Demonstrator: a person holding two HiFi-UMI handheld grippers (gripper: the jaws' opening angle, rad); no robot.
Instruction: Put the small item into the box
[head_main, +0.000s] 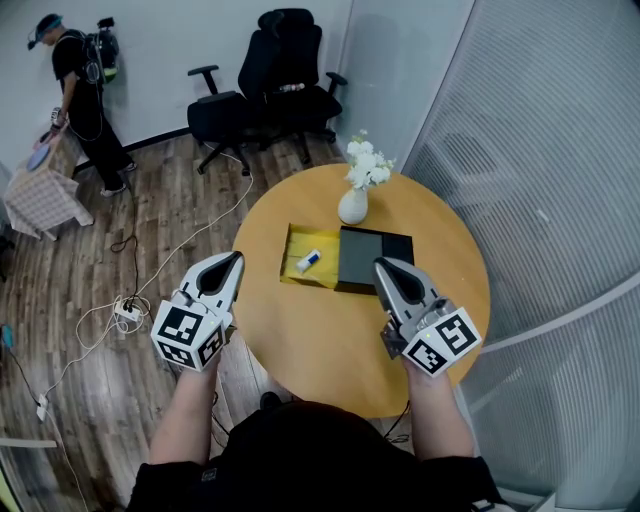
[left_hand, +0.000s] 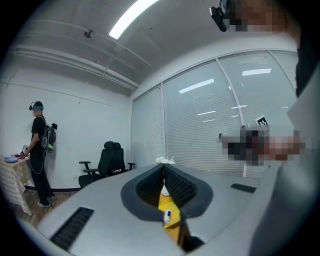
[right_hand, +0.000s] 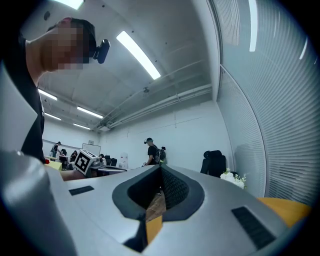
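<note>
We hold both grippers at the near side of the round desk (head_main: 300, 350), each pressed together on nothing. The left gripper (head_main: 237, 257) is just off the desk's left rim, and the right gripper (head_main: 383, 265) is by the near edge of the black box (head_main: 375, 258). The small item (head_main: 308, 260), white with a blue end, lies in the yellow tray (head_main: 292, 240) that touches the black box's left side. We judge it light, stiff and smooth, so it may roll or slip; a pinch across its middle looks best. Its exact shape is too small to make out, and we cannot tell whether the black box is open or lidded. A vase (head_main: 352, 207) of white flowers stands just beyond.
</note>
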